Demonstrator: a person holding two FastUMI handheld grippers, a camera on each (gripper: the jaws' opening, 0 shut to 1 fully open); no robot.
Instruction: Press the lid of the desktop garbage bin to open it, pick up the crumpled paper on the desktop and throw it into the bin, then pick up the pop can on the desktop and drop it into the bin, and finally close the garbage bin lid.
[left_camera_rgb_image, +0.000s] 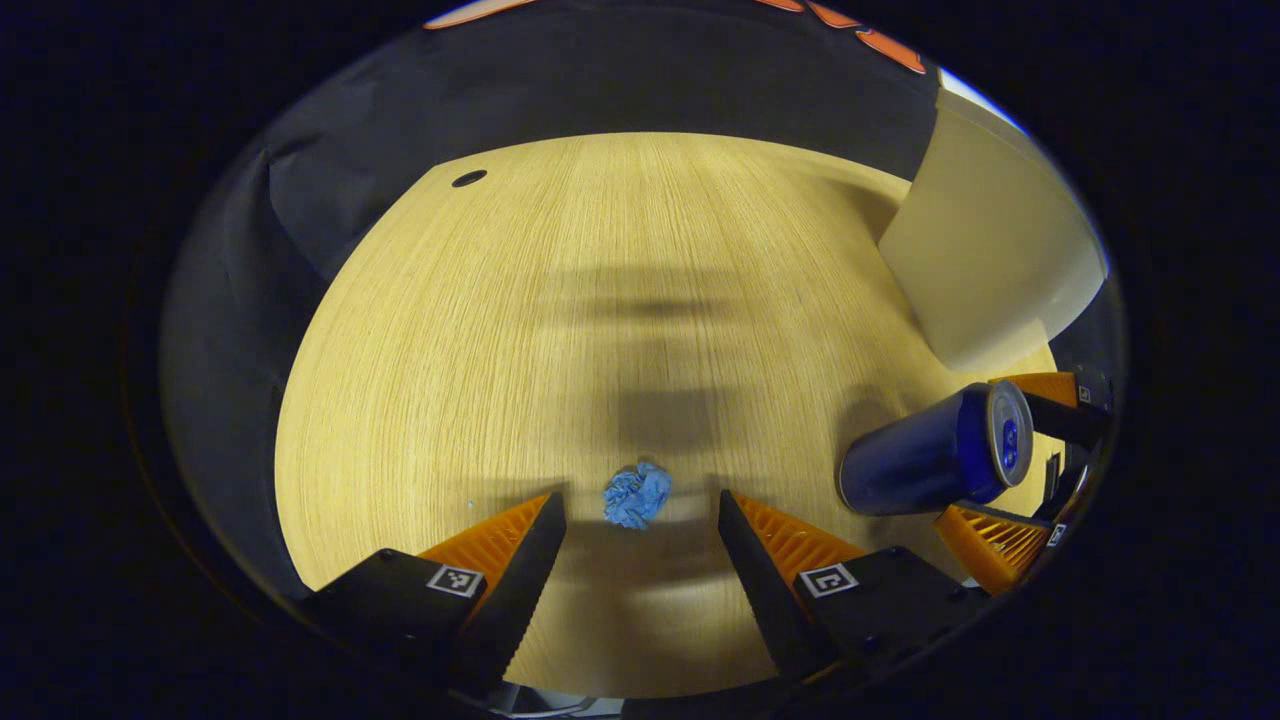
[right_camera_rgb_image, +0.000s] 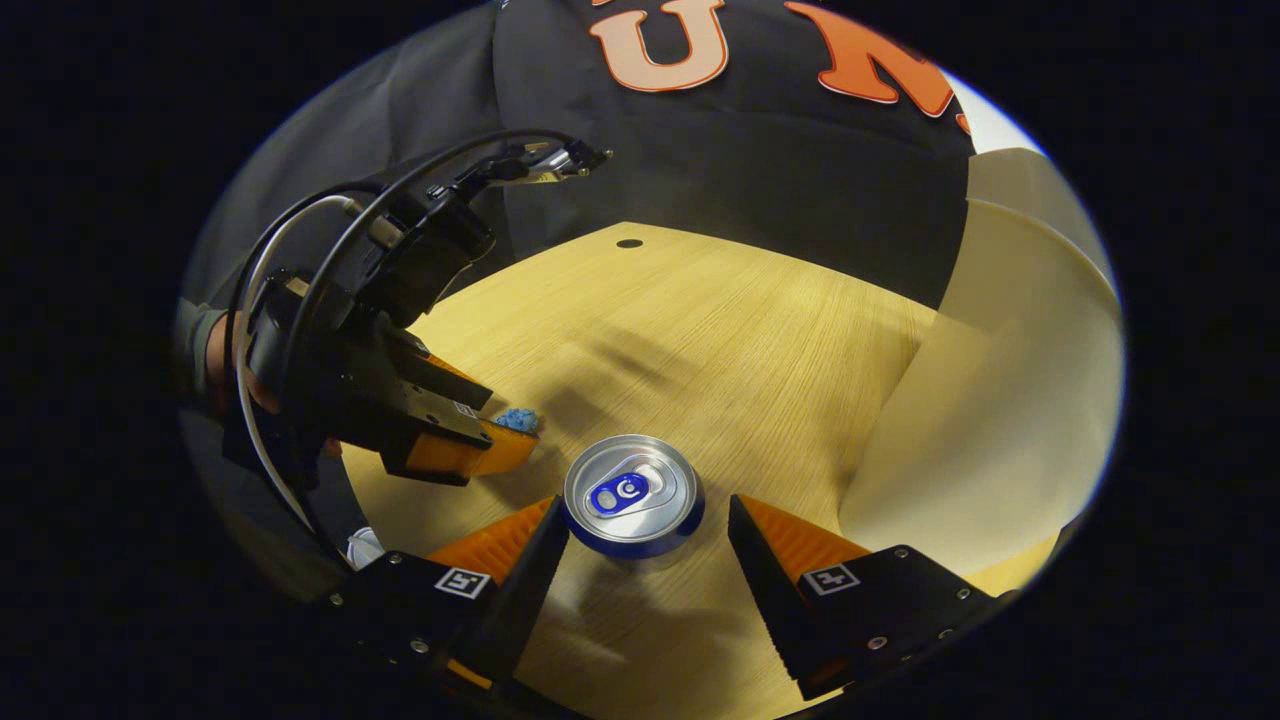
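A small blue crumpled paper (left_camera_rgb_image: 637, 495) lies on the wooden desktop (left_camera_rgb_image: 620, 300), right between the tips of my open left gripper (left_camera_rgb_image: 640, 498), which touches nothing. To its right stands a blue pop can (left_camera_rgb_image: 920, 455). In the right gripper view I look down on the can's silver top (right_camera_rgb_image: 630, 488). My right gripper (right_camera_rgb_image: 647, 503) is open and straddles it, with a gap on the right side. The left gripper (right_camera_rgb_image: 500, 445), held by a hand, hovers over the paper (right_camera_rgb_image: 517, 418). The cream bin (right_camera_rgb_image: 1000, 400) stands just right of the can; I cannot tell how its lid stands.
The bin (left_camera_rgb_image: 990, 240) rises at the desk's far right. A cable hole (left_camera_rgb_image: 468, 178) marks the far left corner. Black cloth walls close the booth behind the desk. Black cables (right_camera_rgb_image: 330, 240) loop above the left gripper.
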